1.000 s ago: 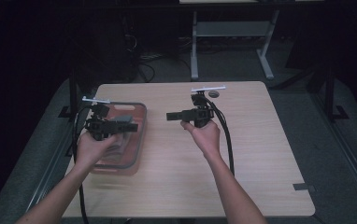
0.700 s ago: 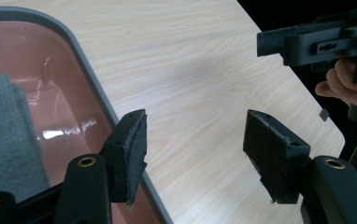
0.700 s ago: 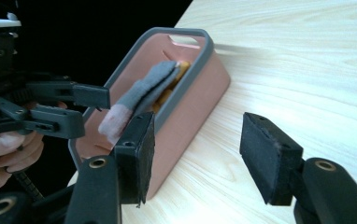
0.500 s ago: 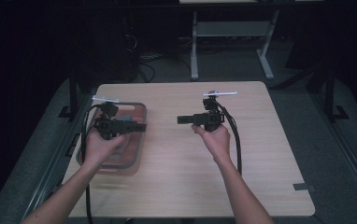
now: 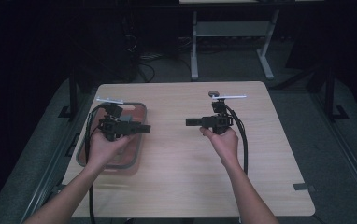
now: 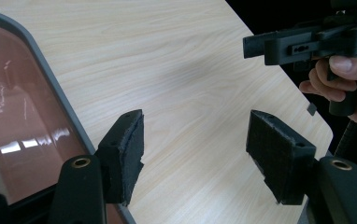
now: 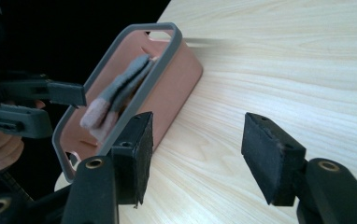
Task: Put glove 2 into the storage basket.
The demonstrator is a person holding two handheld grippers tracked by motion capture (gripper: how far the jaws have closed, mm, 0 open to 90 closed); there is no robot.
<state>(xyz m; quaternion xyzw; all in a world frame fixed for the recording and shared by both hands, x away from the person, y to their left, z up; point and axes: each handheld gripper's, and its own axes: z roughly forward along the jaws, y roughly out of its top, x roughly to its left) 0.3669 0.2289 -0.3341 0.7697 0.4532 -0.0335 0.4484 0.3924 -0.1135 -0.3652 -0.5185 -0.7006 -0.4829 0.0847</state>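
Sitting at the left side of the wooden table [image 5: 181,168], a pink container [image 5: 132,158] with a grey rim reaches close to the table's left edge, and in the high view the left gripper [image 5: 141,129] hangs above it, pointing right toward the table's middle. In the left gripper view its fingers [image 6: 123,156] stand wide apart with nothing between them; the container's grey rim curves past just left of the near finger, and bare wood runs on beyond them to the far corner. In the right gripper view the container [image 7: 167,88] shows its pink side wall and a grey folded cloth [image 7: 116,95] lying inside it, one end lighter and perhaps pinkish, though the angle makes that hard to tell.

Between the two grippers the middle of the table lies bare from front edge to back edge, an open strip of wood. The right gripper [image 5: 190,122] is held above the table right of centre, pointing left at the other gripper, well apart from it and from the container. In its own view its fingers [image 7: 137,154] are likewise spread wide and hold nothing. A small dark round disc [image 5: 213,94] lies near the back edge behind that gripper. Right of the hand the wood stays bare to the right edge.
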